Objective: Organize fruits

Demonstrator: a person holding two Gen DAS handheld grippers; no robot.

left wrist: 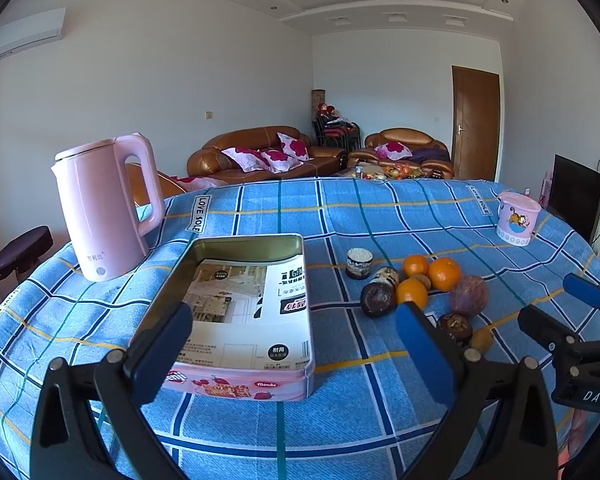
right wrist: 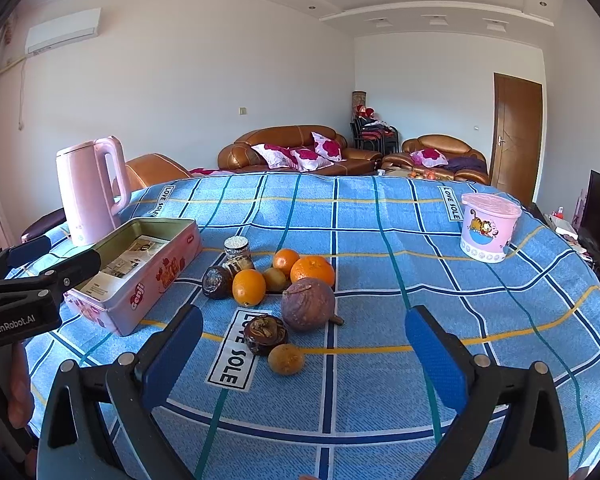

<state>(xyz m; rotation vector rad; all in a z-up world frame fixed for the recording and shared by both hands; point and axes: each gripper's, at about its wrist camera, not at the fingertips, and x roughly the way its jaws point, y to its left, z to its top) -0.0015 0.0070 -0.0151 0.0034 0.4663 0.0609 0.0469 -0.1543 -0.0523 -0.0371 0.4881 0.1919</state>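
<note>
An open pink tin (left wrist: 236, 387) with a printed sheet inside lies on the blue checked tablecloth (left wrist: 340, 420). My left gripper (left wrist: 294, 354) hovers open over its near end, holding nothing. Right of the tin lies a cluster of fruit: oranges (right wrist: 249, 287) (right wrist: 313, 271), a large purple fruit (right wrist: 308, 304), dark mangosteens (right wrist: 265, 335) (right wrist: 217, 282) and a small yellow-brown fruit (right wrist: 286, 359). My right gripper (right wrist: 306, 356) is open and empty just in front of the cluster, with the small fruit and one mangosteen between its fingers' lines. In the left wrist view the right gripper (left wrist: 564, 308) shows at the right edge.
A pink kettle (left wrist: 104, 208) stands behind the tin at the left. A pink cartoon tub (right wrist: 488, 226) sits at the far right. A small jar (right wrist: 236, 246) stands behind the fruit. Sofas and a door lie beyond the table.
</note>
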